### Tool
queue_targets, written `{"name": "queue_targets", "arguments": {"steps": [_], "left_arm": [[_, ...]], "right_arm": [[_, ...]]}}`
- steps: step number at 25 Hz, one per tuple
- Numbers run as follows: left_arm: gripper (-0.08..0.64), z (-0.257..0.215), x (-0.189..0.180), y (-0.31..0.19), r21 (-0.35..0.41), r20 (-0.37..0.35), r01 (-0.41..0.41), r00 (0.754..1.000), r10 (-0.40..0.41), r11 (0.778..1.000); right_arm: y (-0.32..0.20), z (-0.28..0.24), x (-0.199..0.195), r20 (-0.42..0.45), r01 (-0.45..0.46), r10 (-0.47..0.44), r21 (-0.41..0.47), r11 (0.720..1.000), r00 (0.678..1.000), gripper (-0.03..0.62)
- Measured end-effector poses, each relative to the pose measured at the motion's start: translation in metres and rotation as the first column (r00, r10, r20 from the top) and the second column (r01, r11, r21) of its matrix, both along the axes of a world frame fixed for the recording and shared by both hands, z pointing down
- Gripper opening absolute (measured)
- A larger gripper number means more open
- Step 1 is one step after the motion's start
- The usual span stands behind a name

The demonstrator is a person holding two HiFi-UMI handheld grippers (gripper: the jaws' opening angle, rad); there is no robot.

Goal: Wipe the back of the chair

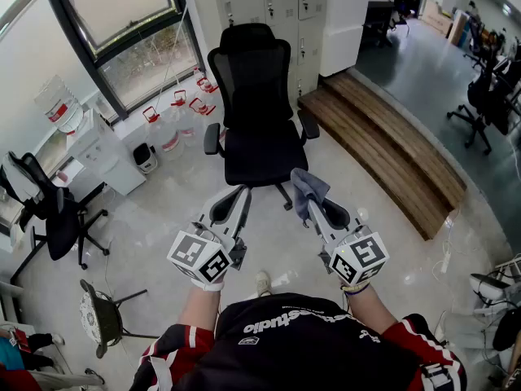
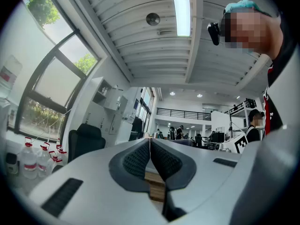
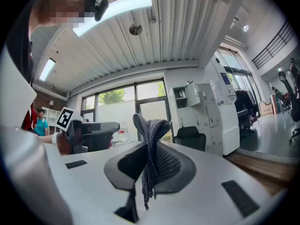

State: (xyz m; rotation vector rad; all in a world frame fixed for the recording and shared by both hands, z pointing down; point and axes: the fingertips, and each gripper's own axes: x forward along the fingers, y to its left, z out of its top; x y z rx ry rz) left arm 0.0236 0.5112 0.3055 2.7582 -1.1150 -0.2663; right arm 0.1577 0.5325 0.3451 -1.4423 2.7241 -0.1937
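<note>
A black mesh-backed office chair (image 1: pixel 254 108) stands on the pale floor ahead of the person. Its seat faces them and its tall backrest is upright on the far side, long axis running up toward the headrest, its rear turned to the white cabinets (image 1: pixel 273 2). Well short of the chair, the right gripper (image 1: pixel 304 204) clamps a grey-blue folded cloth (image 1: pixel 308 186). The left gripper (image 1: pixel 241 195) is level with it, jaws pressed together on nothing.

The right gripper view shows what the head view cannot: the cloth (image 3: pixel 149 142) pinched between the dark ribbed pads (image 3: pixel 169 163), a fold bunched above them and a loose end hanging below. It also shows the chair (image 3: pixel 190 138) small in the distance. The left gripper view shows its own pads (image 2: pixel 136 159) meeting along one seam, with the chair (image 2: pixel 86 142) off to the left beside red-capped water bottles (image 2: pixel 35 161). Only the head view shows the wooden step platform (image 1: pixel 383 137) to the right of the chair.
</note>
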Motion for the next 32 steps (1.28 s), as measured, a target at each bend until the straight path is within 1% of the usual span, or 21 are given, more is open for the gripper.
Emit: {"name": "queue_targets", "arguments": {"steps": [5, 12, 18, 23, 27, 32], "left_arm": [[0.025, 0.002, 0.003, 0.004, 0.006, 0.033, 0.007, 0.999, -0.007, 1.000], [0.025, 0.002, 0.002, 0.007, 0.014, 0.027, 0.016, 1.000, -0.016, 1.000], [0.025, 0.005, -0.004, 0.006, 0.005, 0.032, 0.016, 0.999, -0.016, 1.000], [0.025, 0.011, -0.009, -0.004, -0.006, 0.022, 0.015, 1.000, -0.014, 1.000], [0.025, 0.012, -0.013, -0.015, -0.014, 0.032, 0.018, 0.999, -0.017, 1.000], [0.025, 0.013, -0.023, -0.032, -0.014, 0.027, 0.021, 0.999, -0.020, 1.000]], "right_arm": [[0.003, 0.001, 0.001, -0.001, 0.005, -0.005, 0.000, 1.000, 1.000, 0.060], [0.006, 0.006, 0.001, -0.013, 0.009, -0.009, 0.003, 1.000, 1.000, 0.060], [0.005, 0.008, -0.005, -0.017, 0.006, -0.006, -0.004, 1.000, 1.000, 0.060], [-0.003, 0.013, -0.010, -0.011, 0.006, -0.006, -0.018, 1.000, 1.000, 0.060], [-0.015, 0.014, -0.014, -0.004, 0.006, -0.006, -0.029, 1.000, 1.000, 0.060], [-0.035, 0.012, -0.023, 0.002, 0.007, -0.007, -0.022, 1.000, 1.000, 0.061]]}}
